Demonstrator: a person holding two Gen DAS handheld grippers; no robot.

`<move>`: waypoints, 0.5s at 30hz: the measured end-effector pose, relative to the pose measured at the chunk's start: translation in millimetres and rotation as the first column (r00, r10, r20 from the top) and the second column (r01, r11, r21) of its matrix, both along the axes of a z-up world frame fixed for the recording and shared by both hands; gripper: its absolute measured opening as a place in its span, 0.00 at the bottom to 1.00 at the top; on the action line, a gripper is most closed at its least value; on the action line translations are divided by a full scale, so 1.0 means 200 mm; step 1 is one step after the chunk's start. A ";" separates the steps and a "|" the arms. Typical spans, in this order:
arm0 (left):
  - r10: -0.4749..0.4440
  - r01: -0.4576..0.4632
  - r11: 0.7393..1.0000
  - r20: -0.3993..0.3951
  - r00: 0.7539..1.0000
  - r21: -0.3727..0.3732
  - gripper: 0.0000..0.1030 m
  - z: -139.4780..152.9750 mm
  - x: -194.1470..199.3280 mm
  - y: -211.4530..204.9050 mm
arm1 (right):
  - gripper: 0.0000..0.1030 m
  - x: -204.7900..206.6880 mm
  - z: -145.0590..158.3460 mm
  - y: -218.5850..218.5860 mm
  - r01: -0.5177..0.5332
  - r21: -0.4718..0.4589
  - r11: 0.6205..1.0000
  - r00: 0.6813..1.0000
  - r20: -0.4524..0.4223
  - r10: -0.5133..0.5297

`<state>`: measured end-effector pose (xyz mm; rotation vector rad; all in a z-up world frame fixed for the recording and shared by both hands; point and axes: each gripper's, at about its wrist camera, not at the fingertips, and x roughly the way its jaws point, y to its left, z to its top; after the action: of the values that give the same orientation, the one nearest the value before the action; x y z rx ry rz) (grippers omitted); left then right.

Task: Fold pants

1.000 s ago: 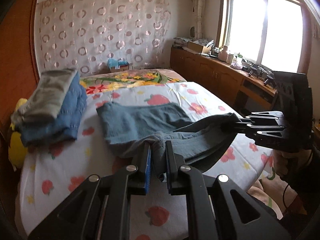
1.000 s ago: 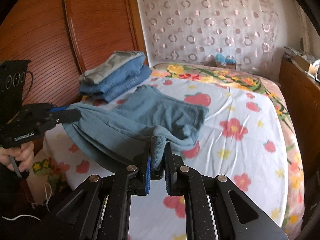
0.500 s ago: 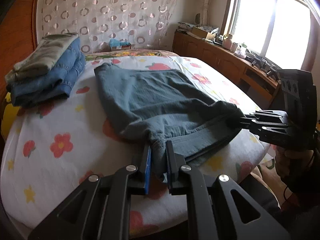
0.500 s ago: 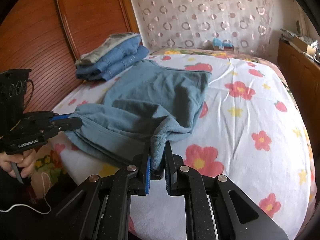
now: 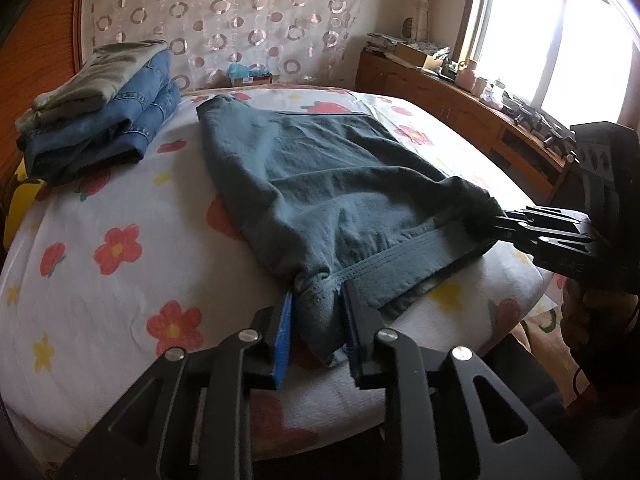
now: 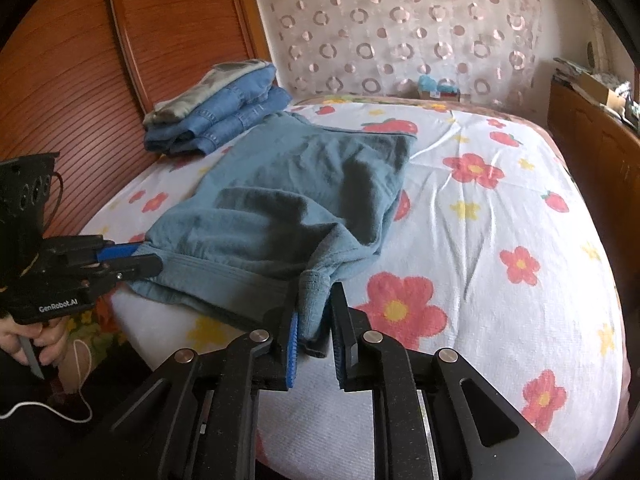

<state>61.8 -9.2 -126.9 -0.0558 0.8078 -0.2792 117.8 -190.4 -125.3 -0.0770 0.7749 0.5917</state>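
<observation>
A pair of grey-blue pants point(image 5: 320, 184) lies spread on the bed, waistband toward the near edge; it also shows in the right wrist view point(image 6: 280, 200). My left gripper point(image 5: 318, 308) has its jaws parted around one waistband corner, the cloth loose between them. My right gripper point(image 6: 314, 312) has its jaws parted around the other waistband corner. Each gripper shows in the other's view: the right one point(image 5: 504, 226) at the far right, the left one point(image 6: 136, 258) at the far left.
A stack of folded jeans with a grey garment on top point(image 5: 100, 108) sits at the bed's far left by the wooden headboard point(image 6: 168, 32). The flowered sheet point(image 6: 500, 240) covers the bed. A wooden cabinet point(image 5: 460, 100) runs under the window at right.
The pants were pulled toward the near edge and laid flat on the bed. Both grippers' jaws have widened and loosened their hold on the waistband corners.
</observation>
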 end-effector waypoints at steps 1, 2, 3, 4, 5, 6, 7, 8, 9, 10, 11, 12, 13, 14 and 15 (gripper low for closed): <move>0.004 -0.004 1.000 0.003 1.000 0.002 0.26 0.00 0.00 0.00 | 0.18 0.00 0.00 0.00 0.007 -0.006 1.000 1.000 -0.001 -0.007; 0.010 -0.010 1.000 0.005 1.000 0.002 0.30 -0.01 0.00 0.01 | 0.22 0.01 0.00 0.00 0.011 -0.009 1.000 1.000 -0.003 -0.011; 0.014 -0.014 1.000 0.005 1.000 0.000 0.33 -0.01 0.00 0.01 | 0.24 0.01 -0.01 0.00 0.015 -0.011 1.000 1.000 -0.006 -0.015; 0.019 -0.019 1.000 0.005 1.000 -0.003 0.35 -0.01 0.00 0.02 | 0.26 0.02 -0.01 0.00 0.020 -0.011 1.000 1.000 -0.012 -0.020; 0.024 -0.024 1.000 0.004 1.000 -0.009 0.38 -0.02 0.00 0.02 | 0.27 0.02 -0.02 0.00 0.023 -0.009 1.000 1.000 -0.018 -0.023; 0.025 -0.025 1.000 0.006 1.000 -0.017 0.38 -0.02 0.00 0.03 | 0.27 0.03 -0.02 0.00 0.024 -0.005 1.000 0.999 -0.023 -0.024; 0.025 -0.025 0.999 0.009 1.000 -0.022 0.38 -0.02 0.00 0.03 | 0.28 0.03 -0.02 0.00 0.022 0.004 1.000 0.999 -0.029 -0.021; 0.024 -0.024 0.999 0.010 1.000 -0.022 0.38 -0.02 0.00 0.03 | 0.28 0.03 -0.03 0.00 0.021 0.008 1.000 0.999 -0.032 -0.020; 0.025 -0.024 1.000 0.011 1.000 -0.020 0.38 -0.02 0.00 0.03 | 0.28 0.03 -0.03 -0.01 0.021 0.011 1.000 0.999 -0.033 -0.021; 0.027 -0.026 0.999 0.012 1.000 -0.021 0.38 -0.02 -0.01 0.03 | 0.28 0.03 -0.03 -0.01 0.020 0.015 1.000 0.999 -0.033 -0.019; 0.028 -0.027 0.999 0.014 1.000 -0.022 0.38 -0.03 -0.01 0.03 | 0.28 0.03 -0.03 -0.01 0.017 0.016 1.000 0.999 -0.034 -0.017; 0.024 -0.024 1.000 0.017 1.000 -0.019 0.36 -0.03 -0.01 0.02 | 0.28 0.03 -0.03 -0.01 0.014 0.018 1.000 0.999 -0.037 -0.013; 0.013 -0.013 1.000 0.016 1.000 -0.024 0.31 -0.03 -0.01 0.02 | 0.28 0.03 -0.04 -0.01 0.008 0.019 1.000 0.999 -0.041 -0.007; -0.009 0.010 0.999 0.008 1.000 -0.050 0.22 -0.03 -0.01 0.02 | 0.24 0.02 -0.03 -0.01 0.003 0.018 1.000 0.999 -0.043 -0.002; -0.010 0.010 0.998 0.004 1.000 -0.058 0.20 -0.02 -0.01 0.03 | 0.22 0.02 -0.03 -0.01 -0.005 0.017 1.000 0.999 -0.045 0.006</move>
<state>59.8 -4.2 -131.5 -0.1055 0.7962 -0.3124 122.3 -192.7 -132.1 -0.0503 0.8137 0.6071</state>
